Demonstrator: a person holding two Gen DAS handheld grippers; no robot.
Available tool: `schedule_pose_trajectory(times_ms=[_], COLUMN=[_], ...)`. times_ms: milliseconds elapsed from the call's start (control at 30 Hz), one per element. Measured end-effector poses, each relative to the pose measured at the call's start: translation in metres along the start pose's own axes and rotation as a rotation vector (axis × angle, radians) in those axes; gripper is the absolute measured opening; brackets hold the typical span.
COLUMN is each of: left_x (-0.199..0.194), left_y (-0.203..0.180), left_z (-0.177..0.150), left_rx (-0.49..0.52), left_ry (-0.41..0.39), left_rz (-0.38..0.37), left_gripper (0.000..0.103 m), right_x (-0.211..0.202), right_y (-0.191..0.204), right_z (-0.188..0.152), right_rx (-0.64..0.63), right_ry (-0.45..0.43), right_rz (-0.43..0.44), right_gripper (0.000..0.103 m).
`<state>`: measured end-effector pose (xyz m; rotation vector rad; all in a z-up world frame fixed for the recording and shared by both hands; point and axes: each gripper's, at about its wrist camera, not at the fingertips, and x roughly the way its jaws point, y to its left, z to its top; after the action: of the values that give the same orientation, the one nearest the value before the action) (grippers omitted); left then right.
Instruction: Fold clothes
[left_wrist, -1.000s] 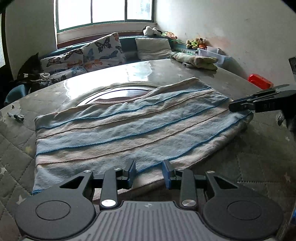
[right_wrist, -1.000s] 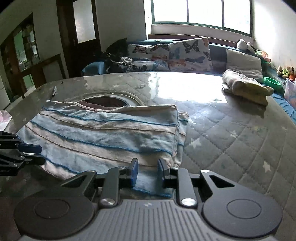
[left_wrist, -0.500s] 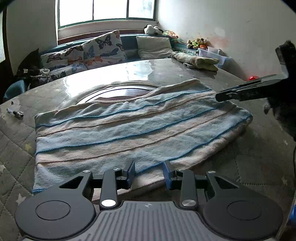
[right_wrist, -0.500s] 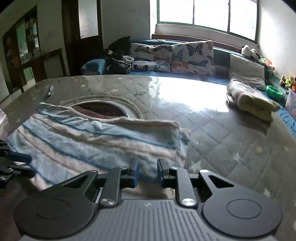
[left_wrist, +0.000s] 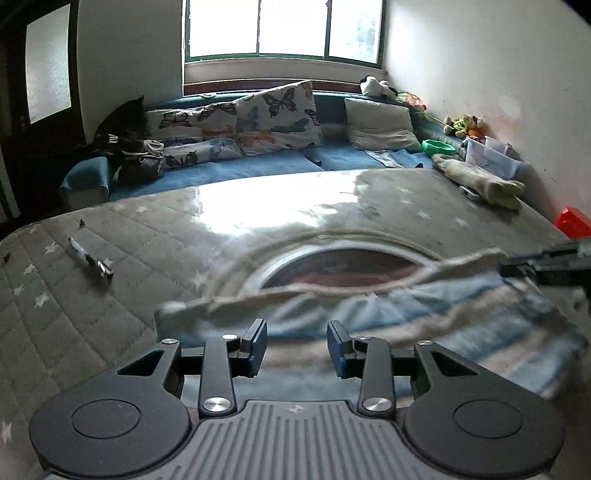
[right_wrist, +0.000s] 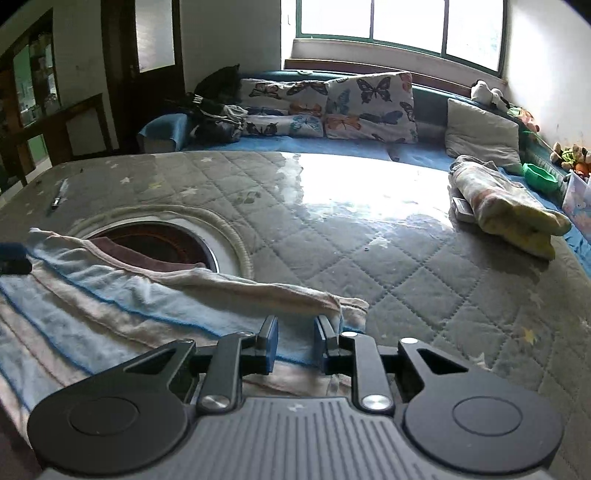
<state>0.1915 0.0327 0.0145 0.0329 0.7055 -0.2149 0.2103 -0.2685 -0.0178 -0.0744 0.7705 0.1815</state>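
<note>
Both claws stand released, jaws apart with nothing between them. Left claw (left_wrist: 297, 347) and right claw (right_wrist: 295, 345) hover low over the blue-and-cream striped knitted garment (right_wrist: 110, 314), which lies under and just ahead of each; in the left view it is blurred. Beyond its rumpled far edge sits a round dark opening (right_wrist: 162, 243) in the grey quilted star-patterned table cover (right_wrist: 369, 236). Ahead, bare quilt stretches wide. Far left lies a pen (left_wrist: 90, 260); far right, a folded cream cloth bundle (right_wrist: 506, 206).
</note>
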Motion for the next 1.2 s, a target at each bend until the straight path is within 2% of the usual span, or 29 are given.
schedule_pose_trajectory(times_ms=[133,333,633,733,867,1000,1100,1200], left_x=[0.018,0.038,0.031,0.015,-0.015,-0.046,-0.070,-0.085], left_y=[0.013,0.040,0.052,0.054,0.067,0.076,0.075,0.071], left_z=[0.008,0.003,0.002,0.001,-0.011,-0.037,-0.058,-0.073], left_rx=[-0.025,-0.113,-0.147,-0.141,-0.169,-0.194,-0.204,-0.211], left_ry=[0.019,0.053,0.035,0.017,0.009,0.018,0.013,0.009], left_rz=[0.014,0.053,0.057,0.063,0.084,0.099,0.089,0.091], left_gripper=[0.037,0.036,0.036,0.037,0.038,0.039,0.040,0.040], right_x=[0.005,0.010,0.007,0.000,-0.018,-0.038,-0.051,-0.063], right_y=[-0.001,-0.007,-0.007,-0.004,0.012,0.035,0.054,0.063], right_z=[0.000,-0.002,-0.003,-0.002,-0.006,-0.016,-0.029,-0.040], right_rx=[0.001,0.014,0.014,0.004,-0.041,-0.108,-0.177,-0.194], right_ry=[0.007,0.011,0.003,-0.002,-0.008,-0.012,-0.015,-0.021], right_rz=[0.002,0.006,0.008,0.014,0.063,0.131,0.161,0.171], right_gripper=[0.022,0.023,0.023,0.025,0.027,0.032,0.033,0.033])
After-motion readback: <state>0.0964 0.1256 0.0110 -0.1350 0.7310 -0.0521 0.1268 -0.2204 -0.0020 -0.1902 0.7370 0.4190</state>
